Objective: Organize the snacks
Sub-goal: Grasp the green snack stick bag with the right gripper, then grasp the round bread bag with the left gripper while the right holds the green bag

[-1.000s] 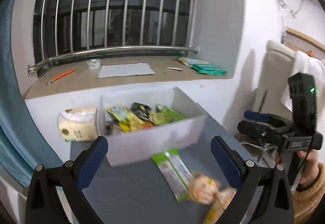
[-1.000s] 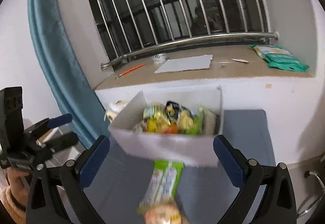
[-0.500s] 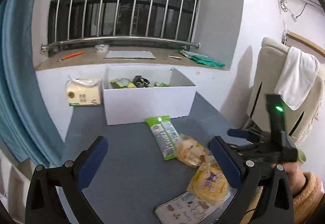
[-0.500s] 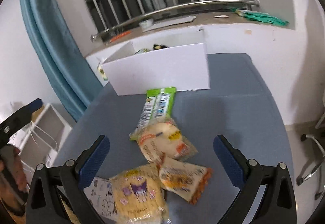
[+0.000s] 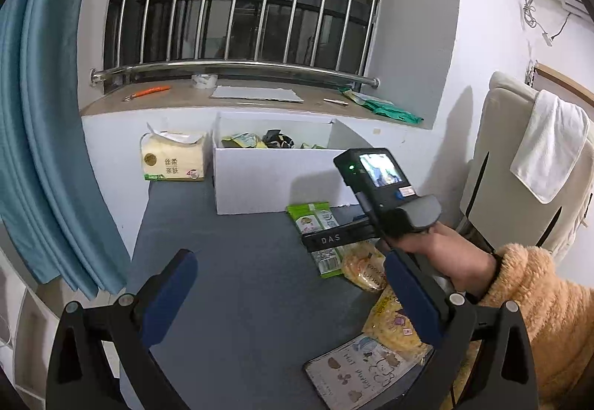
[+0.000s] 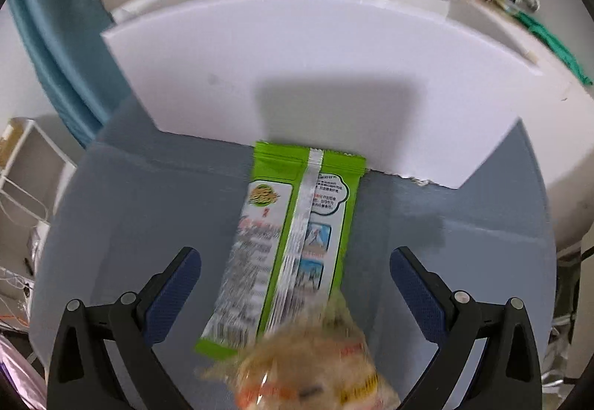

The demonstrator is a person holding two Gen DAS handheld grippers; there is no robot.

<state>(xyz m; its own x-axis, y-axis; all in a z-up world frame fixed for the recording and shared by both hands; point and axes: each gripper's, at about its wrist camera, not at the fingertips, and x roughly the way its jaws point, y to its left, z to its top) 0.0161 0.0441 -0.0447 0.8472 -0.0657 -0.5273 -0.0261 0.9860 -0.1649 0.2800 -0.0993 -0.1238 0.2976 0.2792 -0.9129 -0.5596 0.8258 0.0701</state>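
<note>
A green snack packet (image 6: 293, 243) lies flat on the grey tabletop (image 6: 130, 205), its far end touching the front wall of the white box (image 6: 297, 75). My right gripper (image 6: 295, 287) hovers low over the packet, open, one finger on each side of it. A round bun packet (image 6: 308, 369) overlaps the green packet's near end. In the left wrist view my left gripper (image 5: 289, 295) is open and empty above bare tabletop (image 5: 241, 280). The white box (image 5: 274, 179) holds several snacks (image 5: 260, 142). The green packet (image 5: 315, 224) is partly hidden by the right tool.
A hand (image 5: 438, 254) in a fuzzy orange sleeve holds the right tool. A yellow packet (image 5: 393, 324) and a white illustrated pack (image 5: 356, 373) lie near the front right. A tissue pack (image 5: 172, 159) stands left of the box. A blue curtain (image 5: 48, 150) hangs at left; a chair (image 5: 519, 168) stands at right.
My right gripper has dropped and moved forward until it straddles the green packet by the box. The right tool and hand now sit in front of my left gripper.
</note>
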